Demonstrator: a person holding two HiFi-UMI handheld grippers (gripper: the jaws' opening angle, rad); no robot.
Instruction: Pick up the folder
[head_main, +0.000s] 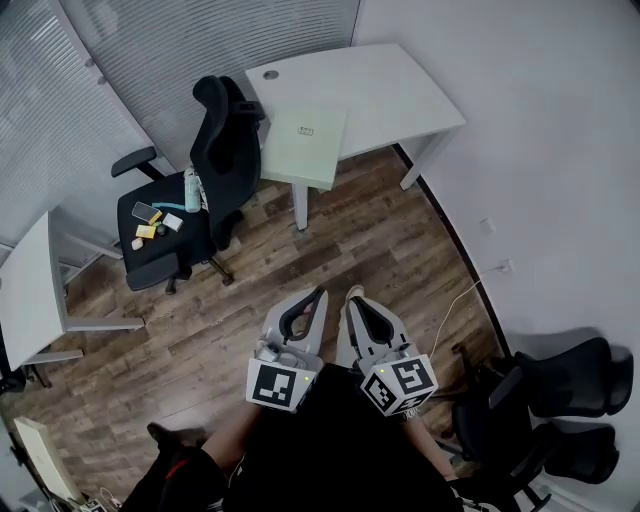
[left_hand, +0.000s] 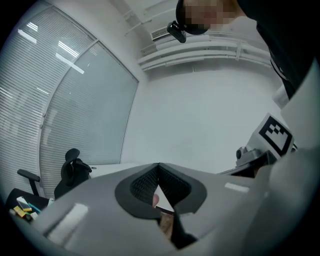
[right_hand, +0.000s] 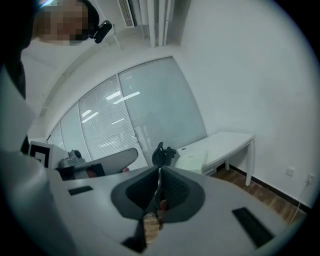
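Observation:
The folder (head_main: 303, 145) is a pale green flat sheet lying on the white desk (head_main: 400, 95) at the far side of the room, overhanging its near edge. It also shows in the right gripper view as the folder (right_hand: 192, 161) on the desk (right_hand: 227, 142). My left gripper (head_main: 320, 292) and right gripper (head_main: 352, 295) are held side by side close to the person's body, over the wooden floor, well short of the desk. Both are shut with nothing between the jaws: left gripper (left_hand: 158, 165), right gripper (right_hand: 159, 170).
A black office chair (head_main: 215, 150) stands left of the desk, with a spray bottle (head_main: 191, 190) and small items on its seat (head_main: 150, 235). Another white desk (head_main: 30, 290) is at the left. Black chairs (head_main: 560, 390) crowd the lower right. A cable (head_main: 470, 295) runs along the wall.

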